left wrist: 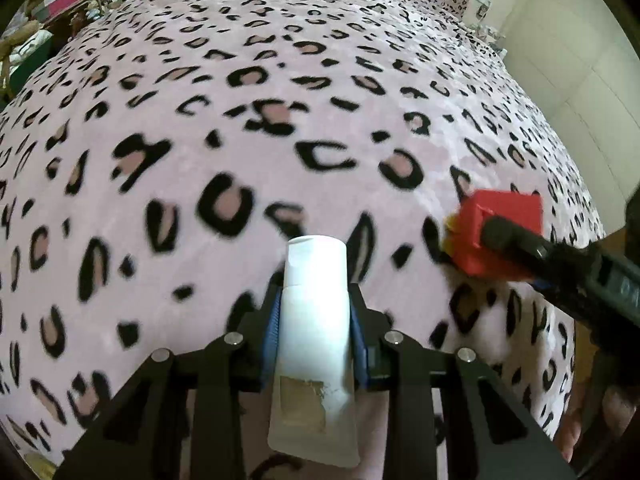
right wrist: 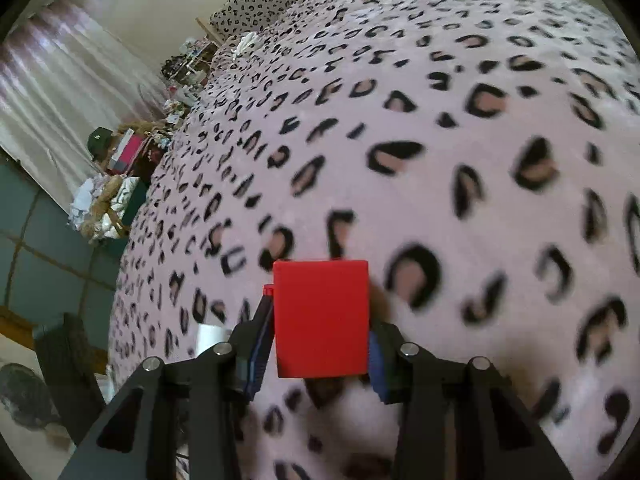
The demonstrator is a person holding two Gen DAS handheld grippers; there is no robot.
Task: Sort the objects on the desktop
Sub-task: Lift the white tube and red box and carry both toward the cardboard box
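My left gripper (left wrist: 314, 312) is shut on a white squeeze tube (left wrist: 314, 320) with its cap pointing forward and a torn label near its flat end. It hangs above a pink leopard-print blanket (left wrist: 240, 140). My right gripper (right wrist: 320, 320) is shut on a red box (right wrist: 321, 318), also above the blanket (right wrist: 440, 160). In the left wrist view the right gripper (left wrist: 484, 236) comes in from the right with the red box (left wrist: 500, 228) in its jaws, to the right of the tube.
The blanket covers a bed that fills both views. Matching pillows (right wrist: 264, 0) lie at the bed's far end. Cluttered shelves and boxes (right wrist: 120, 160) stand beside the bed. A white wall (left wrist: 580, 80) lies on its other side.
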